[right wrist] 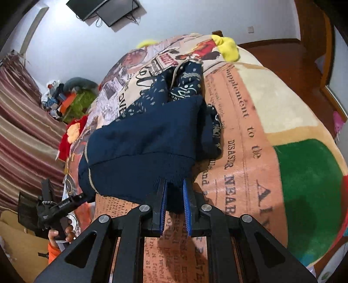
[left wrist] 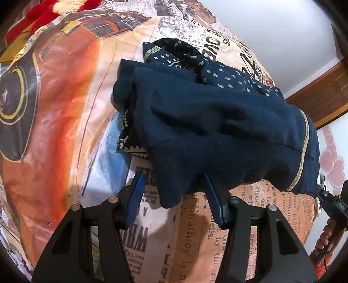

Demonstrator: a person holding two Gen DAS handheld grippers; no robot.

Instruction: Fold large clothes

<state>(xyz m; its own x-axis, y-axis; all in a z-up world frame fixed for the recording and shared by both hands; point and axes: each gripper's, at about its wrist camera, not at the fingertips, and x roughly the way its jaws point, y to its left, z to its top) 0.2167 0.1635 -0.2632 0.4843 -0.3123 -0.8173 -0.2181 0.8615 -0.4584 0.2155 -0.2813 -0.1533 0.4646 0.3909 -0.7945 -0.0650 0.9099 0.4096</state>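
A navy garment (left wrist: 217,122) with a white-patterned part and a gold-trimmed hem lies bunched on the printed bed blanket (left wrist: 65,108). In the left wrist view my left gripper (left wrist: 173,176) stands open at its near edge. A loose flap hangs between the blue pads and drapes over the right fingertip, while the left fingertip (left wrist: 139,176) is bare. In the right wrist view my right gripper (right wrist: 174,181) is shut on a bunched fold of the garment (right wrist: 141,139), lifted a little off the blanket (right wrist: 250,130). The other hand-held gripper shows at each view's edge, by the gold hem.
A red plush toy (left wrist: 43,13) lies at the far end of the bed, a yellow one (right wrist: 226,48) at the other corner. A striped curtain (right wrist: 21,119) and a clutter pile (right wrist: 67,98) stand to the left. Wooden floor (right wrist: 282,54) lies beyond the bed.
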